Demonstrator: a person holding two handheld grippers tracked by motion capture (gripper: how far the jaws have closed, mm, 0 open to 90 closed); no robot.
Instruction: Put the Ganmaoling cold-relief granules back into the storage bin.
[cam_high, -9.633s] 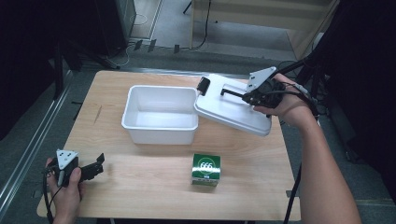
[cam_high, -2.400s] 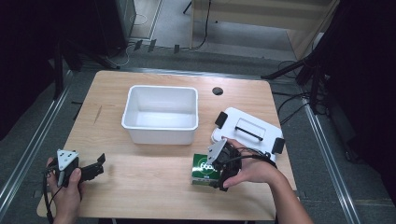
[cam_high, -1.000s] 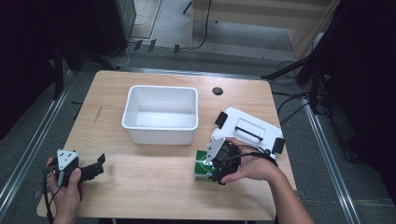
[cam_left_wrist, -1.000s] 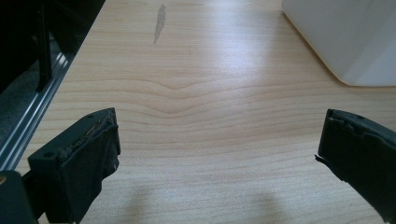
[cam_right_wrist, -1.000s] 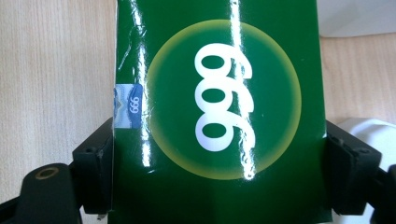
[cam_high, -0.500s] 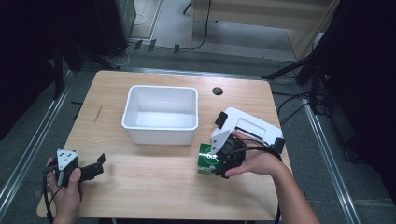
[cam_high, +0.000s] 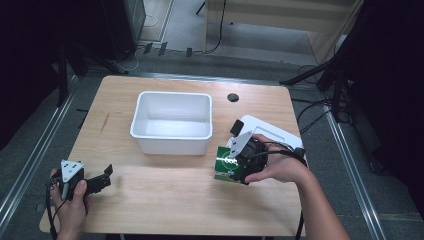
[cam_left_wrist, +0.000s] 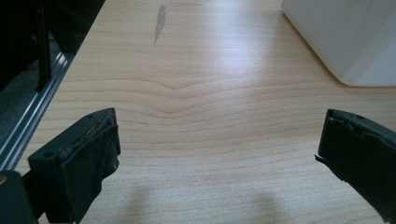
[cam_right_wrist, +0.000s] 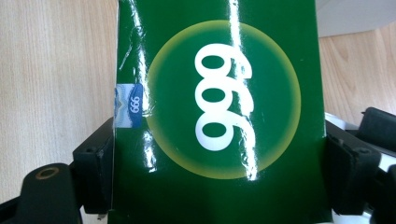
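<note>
A glossy green box (cam_high: 225, 162) marked 666 hangs tilted just above the wooden table (cam_high: 165, 200), right of the middle. My right gripper (cam_high: 236, 166) is shut on it, and in the right gripper view the black pads (cam_right_wrist: 95, 163) press both sides of the green box (cam_right_wrist: 219, 107). A white bin (cam_high: 171, 94) stands open behind it and to its left. The white lid (cam_high: 272, 131) lies flat at the right, partly behind my hand. My left gripper (cam_high: 102, 177) rests at the front left corner, open, with bare wood between its jaws (cam_left_wrist: 219, 154).
A small black round hole (cam_high: 232, 97) sits in the table behind the bin. The bin's corner (cam_left_wrist: 345, 37) shows at the upper right of the left gripper view. Metal floor rails (cam_high: 30, 165) run along both sides of the table.
The lid, held by the right gripper in the oldest frame, now lies on the table. The right gripper has lifted the green box and carried it slightly toward the bin. The left gripper stayed put.
</note>
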